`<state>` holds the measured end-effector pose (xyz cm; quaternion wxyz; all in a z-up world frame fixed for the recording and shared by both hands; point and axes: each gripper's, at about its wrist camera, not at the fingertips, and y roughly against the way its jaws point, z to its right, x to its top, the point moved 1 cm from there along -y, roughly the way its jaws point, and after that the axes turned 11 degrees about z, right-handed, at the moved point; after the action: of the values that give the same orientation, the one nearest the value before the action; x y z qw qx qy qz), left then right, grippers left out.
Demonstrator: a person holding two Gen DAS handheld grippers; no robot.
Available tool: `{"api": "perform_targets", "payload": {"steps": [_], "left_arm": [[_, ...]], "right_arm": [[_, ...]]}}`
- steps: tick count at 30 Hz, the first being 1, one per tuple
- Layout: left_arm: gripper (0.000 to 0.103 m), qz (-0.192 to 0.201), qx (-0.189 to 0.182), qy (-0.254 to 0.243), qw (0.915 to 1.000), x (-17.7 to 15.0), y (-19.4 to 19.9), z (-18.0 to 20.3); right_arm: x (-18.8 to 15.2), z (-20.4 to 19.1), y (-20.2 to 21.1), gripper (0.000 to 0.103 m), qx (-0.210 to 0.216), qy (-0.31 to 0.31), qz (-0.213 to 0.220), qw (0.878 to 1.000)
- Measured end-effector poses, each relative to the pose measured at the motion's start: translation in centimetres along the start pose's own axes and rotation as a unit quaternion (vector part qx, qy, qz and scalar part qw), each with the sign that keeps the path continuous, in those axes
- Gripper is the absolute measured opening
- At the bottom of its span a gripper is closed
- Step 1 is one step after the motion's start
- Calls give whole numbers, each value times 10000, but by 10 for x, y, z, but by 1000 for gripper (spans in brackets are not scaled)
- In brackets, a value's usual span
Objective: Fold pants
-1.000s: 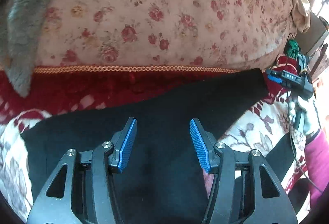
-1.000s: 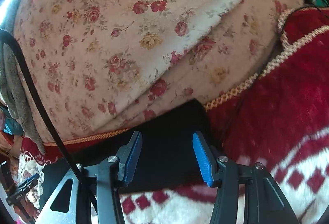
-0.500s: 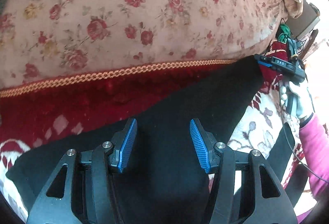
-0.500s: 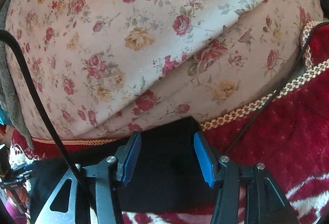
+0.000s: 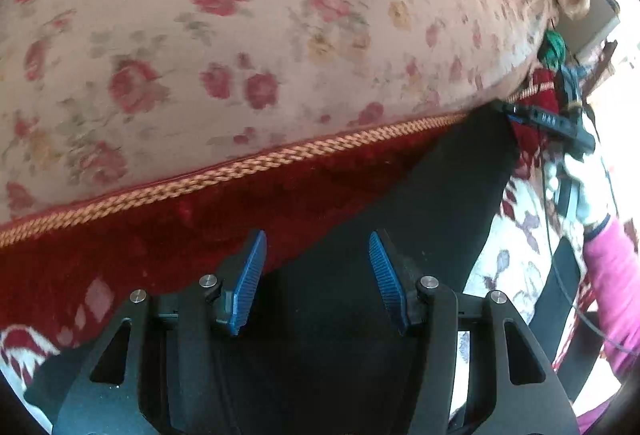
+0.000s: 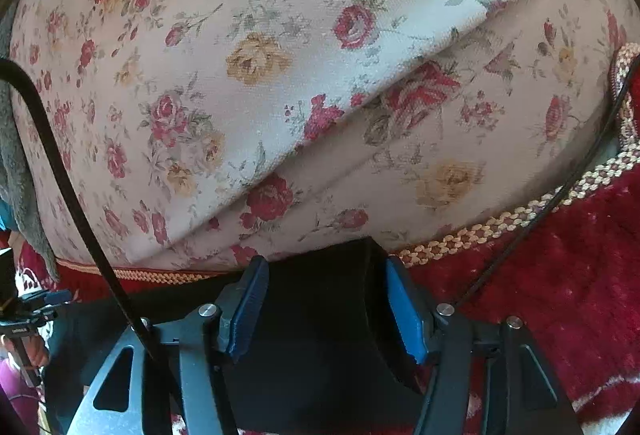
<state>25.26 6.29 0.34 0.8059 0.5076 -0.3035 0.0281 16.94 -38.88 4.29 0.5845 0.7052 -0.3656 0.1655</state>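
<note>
while both claws hover over black pants (image 5: 340, 315) spread on a red blanket (image 5: 160, 247), the left gripper (image 5: 316, 275) gapes empty and the right gripper (image 6: 326, 309) is opening astride a corner; soft, limp cloth, best pinched at corners.

A floral cushion (image 6: 304, 67) rises behind a red blanket (image 5: 120, 243) with braided trim (image 5: 240, 167). Bright light, perhaps daylight, washes the right edge.

Floral rose-print cushion (image 5: 256, 47) filling the upper view, from nine through twelve to three o'clock. Braided gold cord trim (image 5: 224, 177) bordering a dark red velvety cover (image 5: 132, 255) beneath it. Grey fleecy cloth (image 6: 18, 171) at nine o'clock. Thin black cable (image 6: 560, 191) crossing at three o'clock.
</note>
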Motion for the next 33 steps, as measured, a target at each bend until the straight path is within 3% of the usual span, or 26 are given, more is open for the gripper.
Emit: {"api": "perform_targets", "payload": {"steps": [4,8,9,11,14,25,33], "left_arm": [[54,-290,-71,-232,9993,-3,-13,11],[53,-298,128,-381,9987,-9,-24,15],[44,-277,220,-395,9986,-10,-26,15],[24,-240,411,-556,9973,-13,-27,20],[15,-46,571,-818,9950,-18,-19,34],[10,595,639,-732,9935,-32,35,62],[9,1080,538,-699,9902,-66,101,90]], "right_arm": [[6,17,0,64,197,99,-31,9998],[10,8,-8,65,155,392,-98,9991],[9,7,-7,63,139,458,-12,9989],[7,6,-8,30,50,518,21,9986],[1,3,-5,12,129,642,44,9978],[-6,4,74,9,429,511,640,9957],[-26,-21,143,9,634,431,964,9924]]}}
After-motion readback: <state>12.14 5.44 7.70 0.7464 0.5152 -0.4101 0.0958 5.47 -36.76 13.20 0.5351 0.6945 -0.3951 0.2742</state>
